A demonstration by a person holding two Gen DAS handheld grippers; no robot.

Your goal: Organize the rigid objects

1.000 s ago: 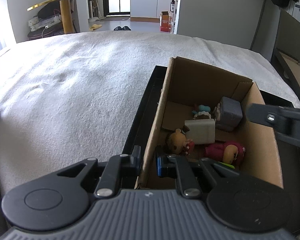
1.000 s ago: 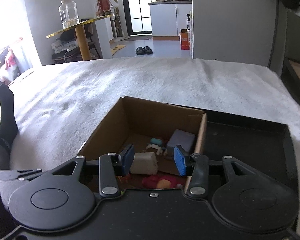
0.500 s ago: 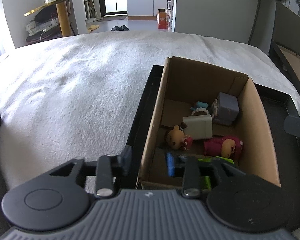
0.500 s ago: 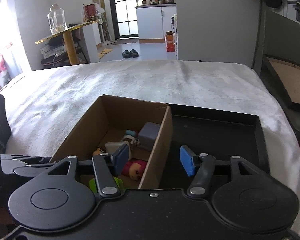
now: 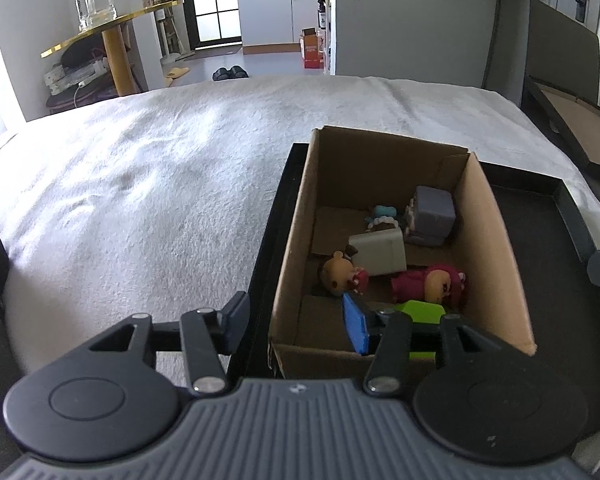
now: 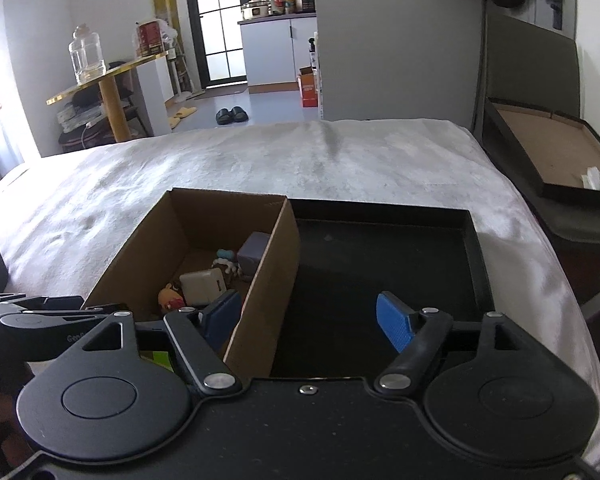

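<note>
White blanket covers the bed (image 5: 140,184), and near its right edge a black tray (image 6: 472,240) carries a cardboard box (image 5: 496,248) in its left part, holding a bear figure (image 5: 340,274), a cream block (image 5: 380,252), a grey cube (image 5: 434,214), a red-hooded figure (image 5: 432,282) and a green piece (image 5: 422,310). Straddling the box's left wall, the left gripper (image 5: 296,322) has just been opening its fingers, and they press on nothing. Further right, the right gripper (image 6: 308,316) has likewise just been spreading its fingers, which stand apart astride the box's right wall, one over the toys and one over the bare tray floor.
</note>
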